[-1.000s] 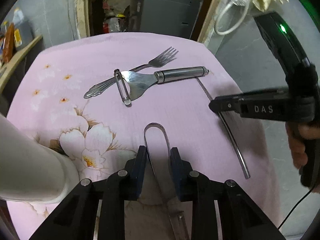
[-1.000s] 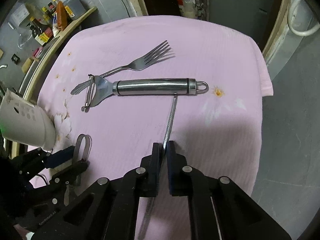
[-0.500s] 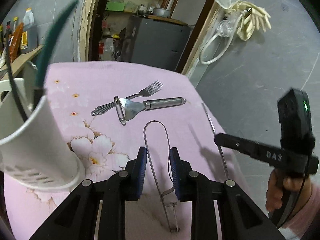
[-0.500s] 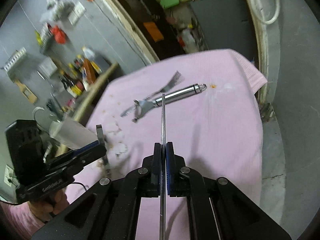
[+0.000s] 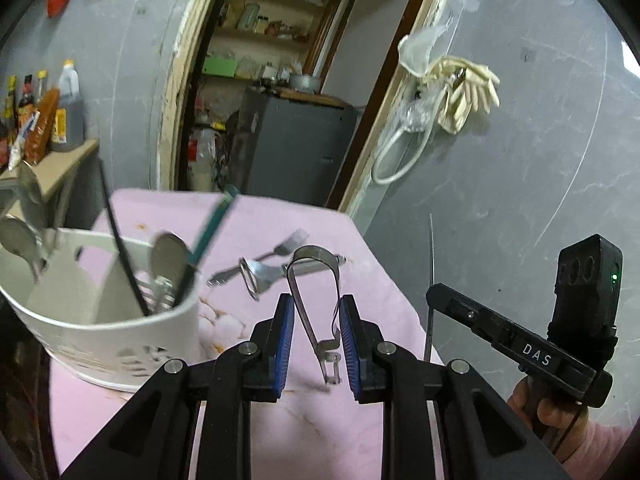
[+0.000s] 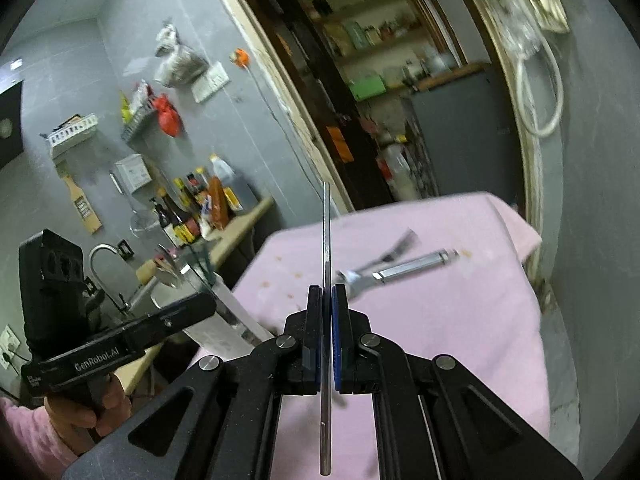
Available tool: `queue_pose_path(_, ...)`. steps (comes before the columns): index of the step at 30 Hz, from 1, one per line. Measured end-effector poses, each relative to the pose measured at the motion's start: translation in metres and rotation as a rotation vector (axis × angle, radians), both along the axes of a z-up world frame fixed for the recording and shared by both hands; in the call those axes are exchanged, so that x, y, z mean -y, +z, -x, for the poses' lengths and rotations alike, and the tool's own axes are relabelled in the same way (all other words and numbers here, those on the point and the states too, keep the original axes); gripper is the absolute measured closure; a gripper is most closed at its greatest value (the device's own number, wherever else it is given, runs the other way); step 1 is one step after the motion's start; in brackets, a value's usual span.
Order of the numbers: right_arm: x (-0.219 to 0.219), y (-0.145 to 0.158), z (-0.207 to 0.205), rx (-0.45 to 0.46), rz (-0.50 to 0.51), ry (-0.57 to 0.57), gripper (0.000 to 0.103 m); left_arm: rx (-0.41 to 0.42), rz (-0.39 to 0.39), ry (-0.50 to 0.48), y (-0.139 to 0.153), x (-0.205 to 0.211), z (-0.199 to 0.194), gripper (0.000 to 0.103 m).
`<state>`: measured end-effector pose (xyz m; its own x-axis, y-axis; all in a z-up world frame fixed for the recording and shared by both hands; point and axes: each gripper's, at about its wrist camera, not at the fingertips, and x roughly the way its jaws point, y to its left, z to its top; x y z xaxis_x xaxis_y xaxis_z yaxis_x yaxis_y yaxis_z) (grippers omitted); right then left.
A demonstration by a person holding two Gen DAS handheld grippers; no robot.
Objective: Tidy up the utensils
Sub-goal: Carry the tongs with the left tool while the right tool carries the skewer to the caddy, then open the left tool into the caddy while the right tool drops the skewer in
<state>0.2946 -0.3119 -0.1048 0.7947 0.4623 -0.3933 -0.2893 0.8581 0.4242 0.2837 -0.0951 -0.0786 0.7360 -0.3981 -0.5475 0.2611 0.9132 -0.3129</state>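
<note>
My left gripper (image 5: 314, 312) is shut on a bent steel clip-like tong (image 5: 316, 280) and holds it upright above the pink cloth. My right gripper (image 6: 327, 300) is shut on a thin steel rod (image 6: 326, 232), lifted and pointing up; the rod also shows in the left wrist view (image 5: 431, 264). A white utensil holder (image 5: 100, 320) with spoons and sticks stands at the left, close to the left gripper. A fork (image 5: 280, 246) and a steel peeler (image 5: 260, 274) lie on the cloth beyond.
The table under the pink flowered cloth (image 5: 376, 280) ends at the right by a grey wall. A shelf with bottles (image 6: 200, 208) and a sink tap (image 6: 104, 256) stand to the left. An open doorway (image 5: 280, 80) lies behind the table.
Both grippers have risen and tilted up with the tong and the rod lifted off the cloth. The white holder now sits closer at the left gripper's left.
</note>
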Motion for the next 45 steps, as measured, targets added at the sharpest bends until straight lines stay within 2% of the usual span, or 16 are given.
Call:
queue_pose_path(4, -0.02, 0.042, 0.002, 0.107, -0.026, 0.019, 0.099, 0.028, -0.001, 0.018, 0.018, -0.017, 0.008, 0.081)
queue_pose_path(10, -0.068, 0.101, -0.008, 0.276, -0.093, 0.062, 0.099, 0.092, -0.002, 0.069, 0.065, -0.064, 0.029, 0.081)
queue_pose_path(14, -0.106, 0.12, -0.012, 0.368, -0.104, 0.074, 0.099, 0.153, -0.01, 0.141, 0.098, -0.106, 0.039, 0.081)
queue_pose_path(18, -0.147, 0.115, -0.021, 0.419, -0.053, 0.051, 0.099, 0.224, -0.055, 0.218, 0.121, -0.145, 0.038, 0.081)
queue_pose_path(21, -0.17, 0.1, -0.025, 0.415, 0.014, 0.033, 0.099, 0.239, -0.102, 0.251, 0.118, -0.162, 0.027, 0.081)
queue_pose_path(23, -0.179, 0.09, -0.027, 0.41, 0.048, 0.03, 0.099, 0.227, -0.117, 0.263, 0.105, -0.172, 0.015, 0.081)
queue_pose_path(28, -0.188, 0.067, -0.029, 0.388, 0.117, 0.033, 0.099, 0.195, -0.154, 0.259, 0.068, -0.179, -0.004, 0.081)
queue_pose_path(33, -0.183, 0.048, -0.031, 0.338, 0.137, 0.052, 0.099, 0.16, -0.196, 0.236, 0.04, -0.174, -0.012, 0.081)
queue_pose_path(37, -0.172, 0.046, -0.029, 0.304, 0.125, 0.064, 0.097, 0.105, -0.121, 0.216, 0.028, -0.178, -0.01, 0.081)
queue_pose_path(39, -0.164, 0.052, -0.027, 0.295, 0.11, 0.07, 0.089, 0.092, -0.077, 0.211, 0.026, -0.181, -0.007, 0.08)
queue_pose_path(40, -0.159, 0.056, -0.026, 0.294, 0.099, 0.069, 0.083, 0.092, -0.07, 0.209, 0.026, -0.181, -0.006, 0.078)
queue_pose_path(43, -0.144, 0.068, -0.021, 0.292, 0.072, 0.05, 0.081, 0.098, -0.049, 0.207, 0.032, -0.177, 0.0, 0.06)
queue_pose_path(45, -0.127, 0.078, -0.014, 0.293, 0.075, 0.01, 0.069, 0.113, -0.034, 0.213, 0.041, -0.171, 0.004, 0.056)
